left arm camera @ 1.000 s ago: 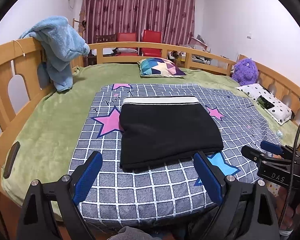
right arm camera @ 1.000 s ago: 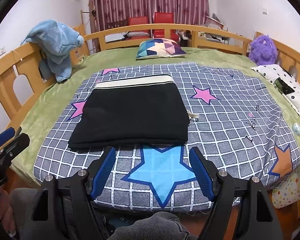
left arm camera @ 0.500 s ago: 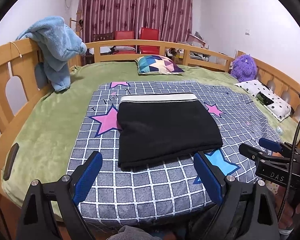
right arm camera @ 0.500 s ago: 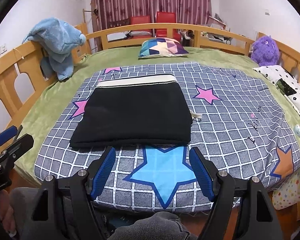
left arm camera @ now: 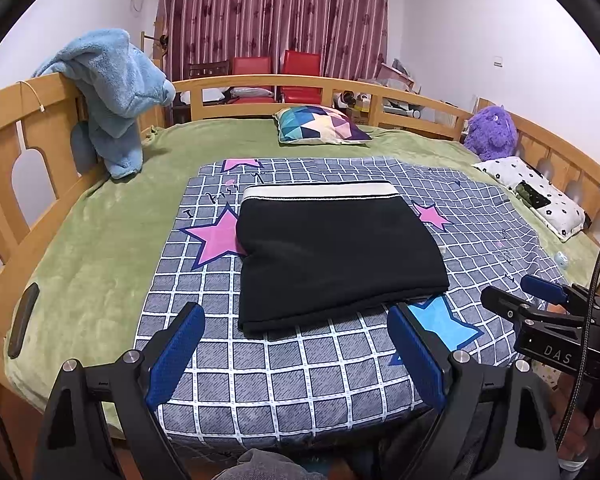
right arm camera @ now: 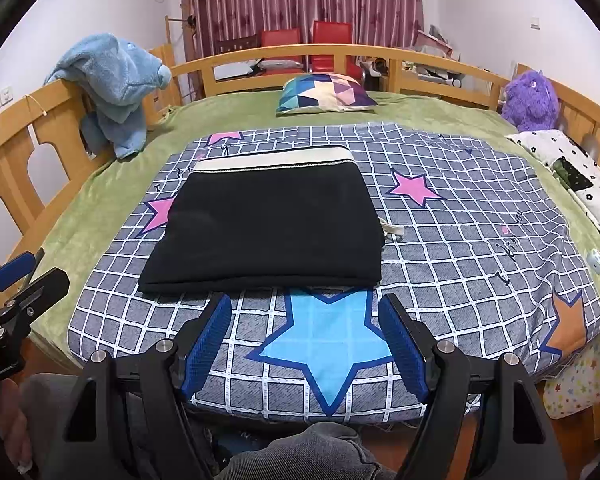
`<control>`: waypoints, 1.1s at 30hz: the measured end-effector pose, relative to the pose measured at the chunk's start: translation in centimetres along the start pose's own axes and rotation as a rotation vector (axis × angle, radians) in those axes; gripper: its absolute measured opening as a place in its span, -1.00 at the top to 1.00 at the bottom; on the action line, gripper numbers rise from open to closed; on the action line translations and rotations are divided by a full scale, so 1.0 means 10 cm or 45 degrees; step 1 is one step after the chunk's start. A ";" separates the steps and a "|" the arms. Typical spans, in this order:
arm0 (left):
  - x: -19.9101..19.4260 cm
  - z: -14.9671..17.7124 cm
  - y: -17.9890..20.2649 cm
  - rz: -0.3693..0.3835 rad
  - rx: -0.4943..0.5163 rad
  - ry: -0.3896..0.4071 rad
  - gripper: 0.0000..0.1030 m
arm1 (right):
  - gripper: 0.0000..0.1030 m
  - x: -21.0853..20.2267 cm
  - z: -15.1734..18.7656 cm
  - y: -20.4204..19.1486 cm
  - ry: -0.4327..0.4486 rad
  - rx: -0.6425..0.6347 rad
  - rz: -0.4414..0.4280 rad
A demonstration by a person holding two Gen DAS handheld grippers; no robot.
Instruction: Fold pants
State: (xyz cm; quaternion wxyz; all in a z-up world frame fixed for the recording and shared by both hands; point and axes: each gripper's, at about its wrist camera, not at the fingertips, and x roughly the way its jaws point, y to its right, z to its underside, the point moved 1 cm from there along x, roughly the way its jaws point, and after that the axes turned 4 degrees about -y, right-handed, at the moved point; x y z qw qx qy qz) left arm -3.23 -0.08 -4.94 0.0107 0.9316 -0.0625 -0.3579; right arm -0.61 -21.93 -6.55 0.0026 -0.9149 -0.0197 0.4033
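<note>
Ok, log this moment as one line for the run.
pants: folded, flat on checked quilt | left tool: open, empty | right tool: open, empty | both short of pants

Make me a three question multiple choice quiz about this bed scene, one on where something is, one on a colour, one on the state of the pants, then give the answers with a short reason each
1. Where does the blue plush toy sit?
A. Draped over the wooden bed rail
B. On the patterned pillow
C. On top of the pants

2. What colour is the band along the far edge of the pants?
A. Red
B. Cream
C. Green

3. What state are the pants in?
A. Spread out full length
B. Hanging off the bed
C. Folded into a compact rectangle on the checked quilt

Answers:
1. A, the toy hangs over the rail at the side of the bed, apart from the pillow and the pants.
2. B, a pale cream waistband runs along the far edge of the black cloth.
3. C, the pants lie as a neat stacked rectangle, with neither the left gripper nor the right gripper touching them.
</note>
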 end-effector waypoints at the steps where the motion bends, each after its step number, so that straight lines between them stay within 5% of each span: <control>1: 0.00 0.00 0.00 0.001 -0.003 -0.001 -0.80 | -0.46 0.00 0.00 0.00 -0.002 0.002 -0.001; 33: -0.05 -0.02 0.03 -0.008 -0.023 0.004 -0.80 | -0.46 0.01 0.00 -0.02 -0.005 -0.034 0.045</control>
